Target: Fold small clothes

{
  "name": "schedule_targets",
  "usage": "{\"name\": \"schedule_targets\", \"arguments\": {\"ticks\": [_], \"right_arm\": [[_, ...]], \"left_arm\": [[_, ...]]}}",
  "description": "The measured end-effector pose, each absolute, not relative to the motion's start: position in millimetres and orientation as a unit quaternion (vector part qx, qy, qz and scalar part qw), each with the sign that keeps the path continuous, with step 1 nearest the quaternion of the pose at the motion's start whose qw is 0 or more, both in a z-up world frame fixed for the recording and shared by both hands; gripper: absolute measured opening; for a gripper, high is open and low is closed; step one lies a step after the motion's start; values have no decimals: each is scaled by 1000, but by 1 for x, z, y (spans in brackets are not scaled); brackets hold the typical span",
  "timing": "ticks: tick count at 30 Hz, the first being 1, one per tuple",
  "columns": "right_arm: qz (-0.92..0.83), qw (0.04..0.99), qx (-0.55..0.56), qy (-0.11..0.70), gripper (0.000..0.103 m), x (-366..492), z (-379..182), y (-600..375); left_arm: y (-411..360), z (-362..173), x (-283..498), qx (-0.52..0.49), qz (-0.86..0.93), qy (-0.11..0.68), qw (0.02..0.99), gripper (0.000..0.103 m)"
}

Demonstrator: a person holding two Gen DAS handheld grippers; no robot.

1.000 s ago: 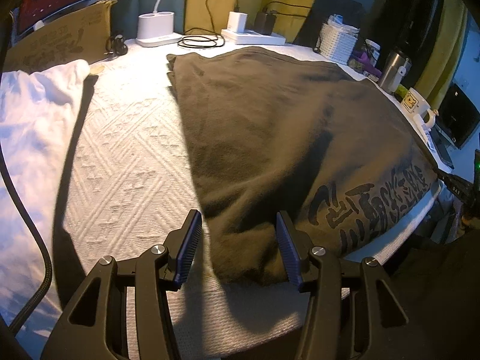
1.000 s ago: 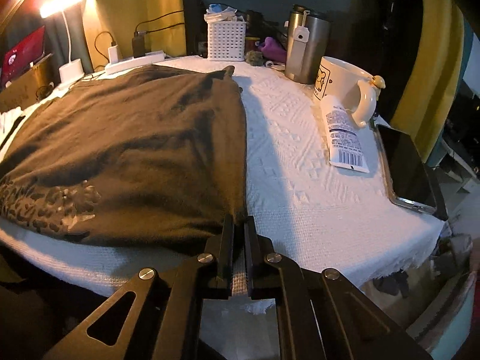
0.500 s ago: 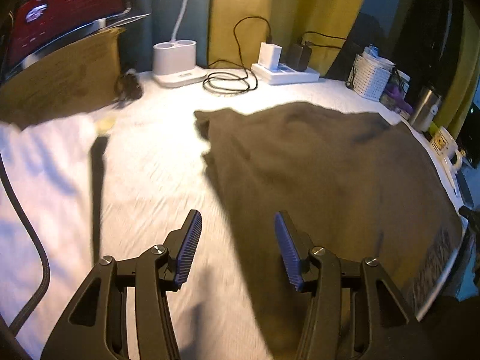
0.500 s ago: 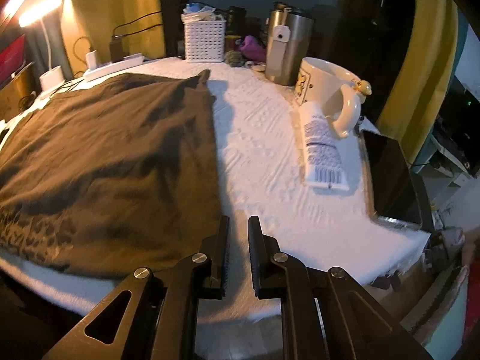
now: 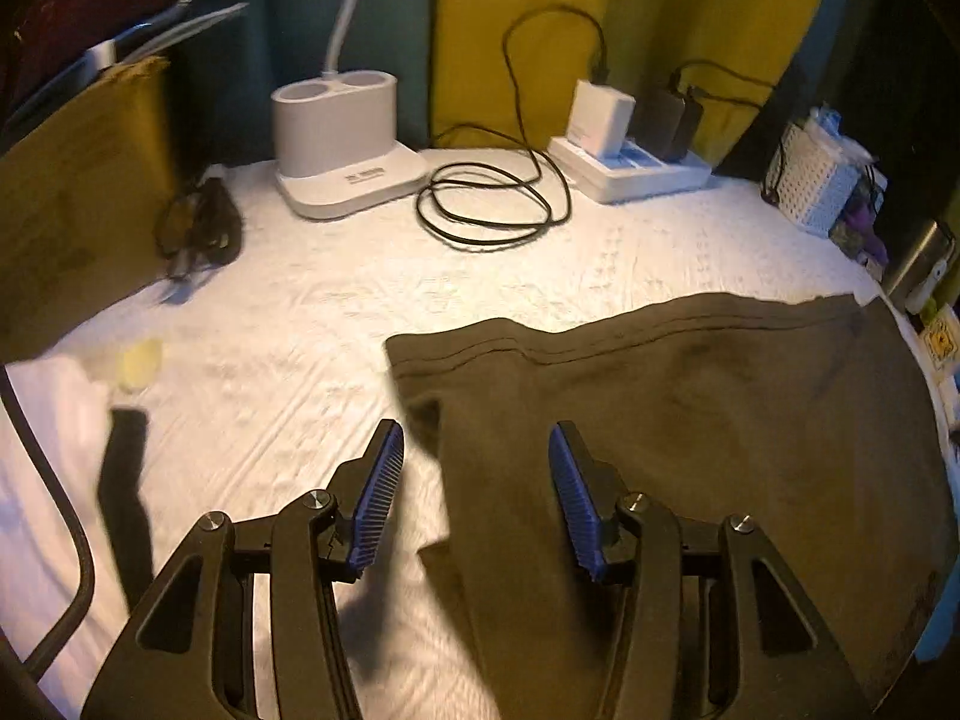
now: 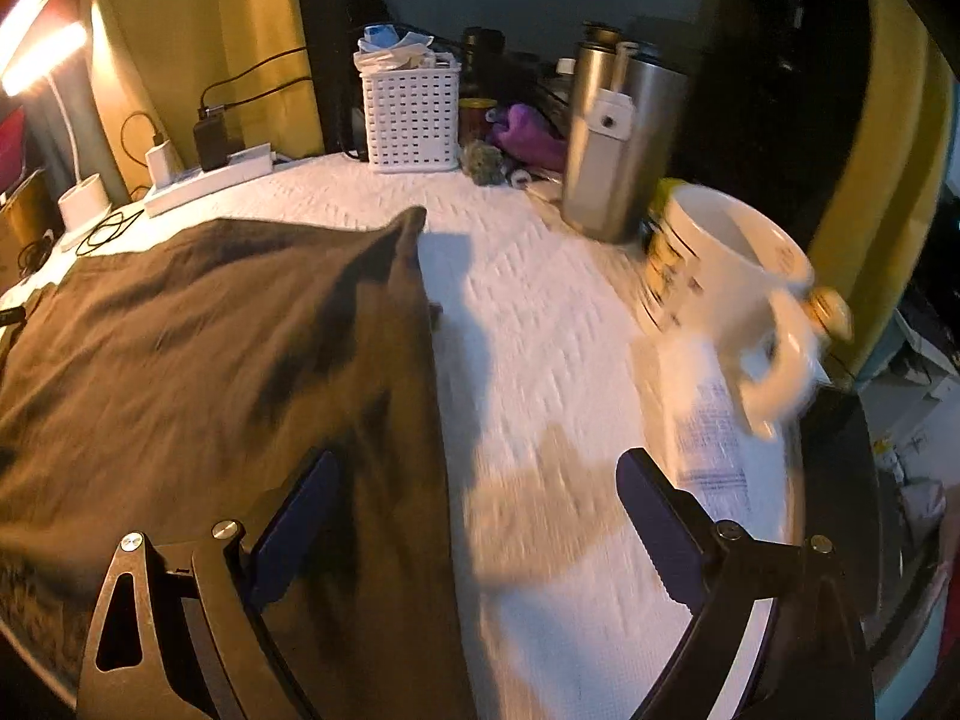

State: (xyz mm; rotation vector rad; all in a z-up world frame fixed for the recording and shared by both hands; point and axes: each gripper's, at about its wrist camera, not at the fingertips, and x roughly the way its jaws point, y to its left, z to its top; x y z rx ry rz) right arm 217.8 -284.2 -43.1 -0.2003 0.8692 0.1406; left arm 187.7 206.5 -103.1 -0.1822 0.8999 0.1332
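on white bedding [image 5: 312, 312], brown garment's [image 5: 690, 420] edge lies under both parted claws.

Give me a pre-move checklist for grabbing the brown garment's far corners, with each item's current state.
1. Left gripper empty: ok, nothing between its blue pads; jaws closing.
2. Right gripper empty: ok, jaws opening wide over the garment's right edge.
3. Brown garment lies flat on the white tablecloth: ok, only slight ripples.
4. Garment's far left corner clear of the coiled black cable: ok, apart.
5. Garment's far right corner clear of the steel tumbler and white mug: ok, bare cloth between.
6. Layers under the garment aligned: cannot tell.
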Motion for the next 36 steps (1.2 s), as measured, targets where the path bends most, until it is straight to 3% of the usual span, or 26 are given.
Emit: {"name": "schedule_targets", "arguments": {"ticks": [2, 4, 6, 14, 15, 17, 25, 32, 34, 35, 36], "right_arm": [[86, 902, -97, 413, 95, 237, -42, -277], [95, 902, -103, 409, 95, 256, -42, -269], [112, 902, -110, 402, 95, 275, -43, -260], [112, 881, -153, 434, 94, 337, -72, -241], [115, 878, -142, 442, 79, 342, -71, -244], [130, 873, -121, 454, 59, 348, -74, -247], [85, 883, -141, 440, 59, 351, -74, -252], [55, 885, -159, 434, 59, 330, -61, -258], [53, 889, -153, 428, 59, 319, -52, -260], [55, 892, -147, 425, 59, 311, -47, -261], [57, 893, -143, 422, 59, 304, -44, -260]], "left_arm": [[203, -107, 192, -73, 48, 440, 894, 17], [199, -109, 193, -52, 53, 440, 895, 17], [198, -110, 193, -38, 68, 440, 895, 10], [201, -112, 187, -33, 102, 432, 895, 7], [201, -111, 187, -33, 106, 432, 895, 6], [202, -109, 186, -33, 113, 427, 897, 6], [224, -106, 180, -41, 145, 423, 894, 1], [207, -78, 154, -66, 113, 397, 909, 4], [197, -73, 147, -67, 94, 393, 912, 15], [190, -71, 142, -68, 81, 390, 915, 31], [181, -69, 135, -72, 67, 387, 917, 38]]}}
